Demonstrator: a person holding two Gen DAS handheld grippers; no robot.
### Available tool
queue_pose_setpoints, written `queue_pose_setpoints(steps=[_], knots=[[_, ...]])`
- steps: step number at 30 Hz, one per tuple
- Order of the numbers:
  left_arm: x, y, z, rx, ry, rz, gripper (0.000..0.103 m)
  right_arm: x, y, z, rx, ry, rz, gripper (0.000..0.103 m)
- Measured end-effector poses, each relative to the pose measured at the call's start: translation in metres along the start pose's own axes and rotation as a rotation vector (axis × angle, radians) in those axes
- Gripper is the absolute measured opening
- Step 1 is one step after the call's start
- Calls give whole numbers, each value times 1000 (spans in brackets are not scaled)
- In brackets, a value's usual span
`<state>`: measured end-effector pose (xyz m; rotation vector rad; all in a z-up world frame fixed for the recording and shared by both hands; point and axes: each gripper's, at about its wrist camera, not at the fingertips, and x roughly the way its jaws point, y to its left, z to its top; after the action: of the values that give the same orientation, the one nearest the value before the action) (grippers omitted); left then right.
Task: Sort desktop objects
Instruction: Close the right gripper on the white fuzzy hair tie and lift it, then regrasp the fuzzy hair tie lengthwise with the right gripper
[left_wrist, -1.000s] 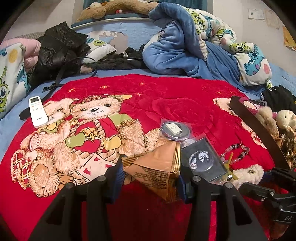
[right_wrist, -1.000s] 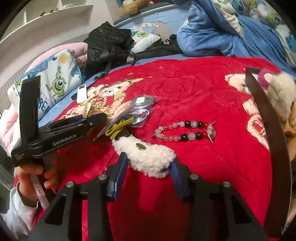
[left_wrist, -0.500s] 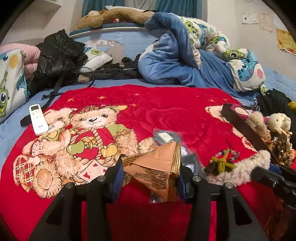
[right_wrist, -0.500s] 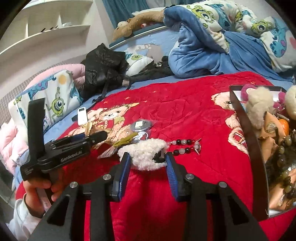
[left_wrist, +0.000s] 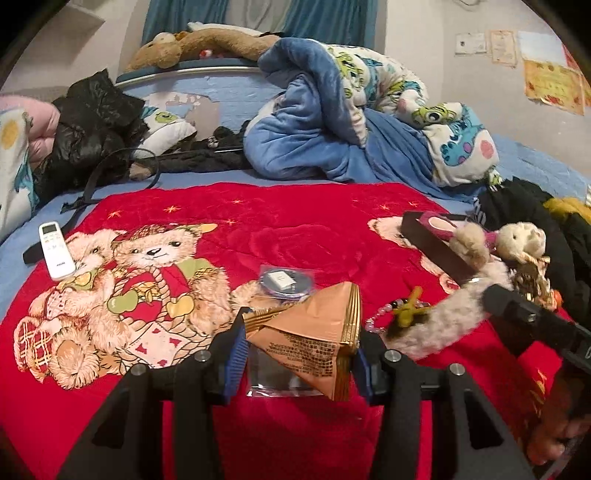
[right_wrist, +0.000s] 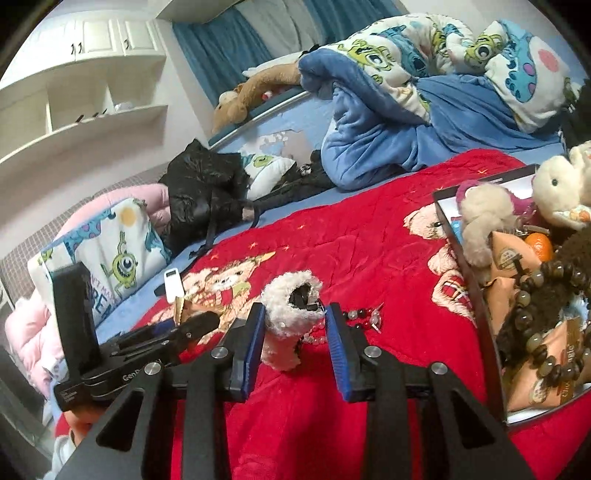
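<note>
My left gripper (left_wrist: 299, 354) is shut on an orange triangular snack packet (left_wrist: 314, 343) and holds it above the red blanket. My right gripper (right_wrist: 295, 332) is shut on a fluffy white plush band (right_wrist: 288, 317) and holds it in the air; it also shows at the right of the left wrist view (left_wrist: 450, 314) with a yellow-green bow (left_wrist: 408, 308). A pink and black bead bracelet (right_wrist: 360, 317) lies on the blanket just beyond the right gripper. A bagged round badge (left_wrist: 282, 282) lies beyond the packet.
A dark-rimmed tray (right_wrist: 476, 295) at the right holds plush toys, snack packets and brown beads. A white remote (left_wrist: 55, 249) lies at the blanket's left edge. A black jacket (left_wrist: 88, 125) and a blue duvet (left_wrist: 332, 122) lie at the back.
My right gripper has lifted the white plush band off the blanket and carried it up and right, toward the tray. My left gripper has risen a little with the packet.
</note>
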<state>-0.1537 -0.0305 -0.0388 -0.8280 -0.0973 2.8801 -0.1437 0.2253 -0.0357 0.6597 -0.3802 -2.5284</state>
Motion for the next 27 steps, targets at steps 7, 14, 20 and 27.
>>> queue_pose_setpoints(steps=[7, 14, 20, 27], knots=[[3, -4, -3, 12, 16, -5, 50, 17, 1, -7, -15, 60, 3, 34], [5, -4, -4, 12, 18, -8, 50, 14, 7, -8, -36, 32, 8, 27], [3, -4, -3, 8, 2, -18, 50, 4, 3, -3, -6, -7, 1, 25], [-6, -9, -2, 17, -26, -53, 50, -11, 14, -1, -41, -68, -2, 24]])
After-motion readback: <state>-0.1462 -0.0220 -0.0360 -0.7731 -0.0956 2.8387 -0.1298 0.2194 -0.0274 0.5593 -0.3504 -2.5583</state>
